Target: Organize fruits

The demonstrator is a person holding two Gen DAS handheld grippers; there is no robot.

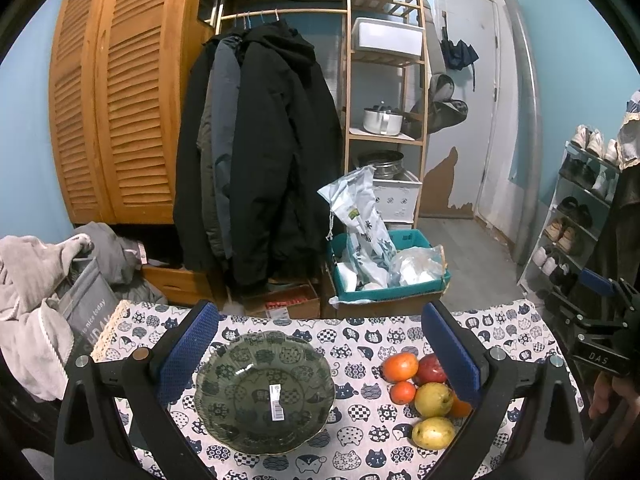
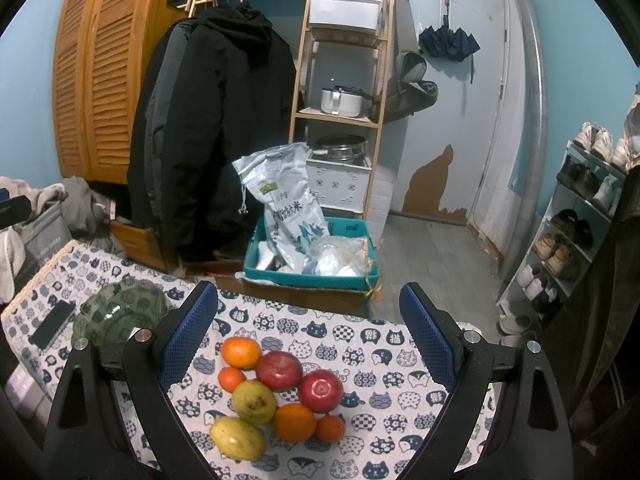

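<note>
Left wrist: left gripper (image 1: 320,354) spread wide, holding nothing, over the green glass bowl (image 1: 265,391) (barcode sticker inside). Fruit pile (image 1: 424,392) lies right of bowl on the cat-print tablecloth (image 1: 360,344).

Right wrist: right gripper (image 2: 308,330) wide open, empty, above the pile; red apples (image 2: 320,390) at its middle, bowl far left w/ a phone (image 2: 52,324) beside it.

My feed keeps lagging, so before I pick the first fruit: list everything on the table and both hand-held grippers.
Glass bowl: one, dark green, table's left part, empty apart from a barcode sticker.
Apples: two, red, middle of the fruit cluster on the right.
Oranges: four, two large and two small, at the cluster's edges.
Yellow-green fruits: two, near side of the cluster.
Phone: one, black, left of the bowl.
Tablecloth: one, white with blue cats, covering the table.
Left hand-held gripper: open, above the bowl.
Right hand-held gripper: open, above the fruit.
</note>
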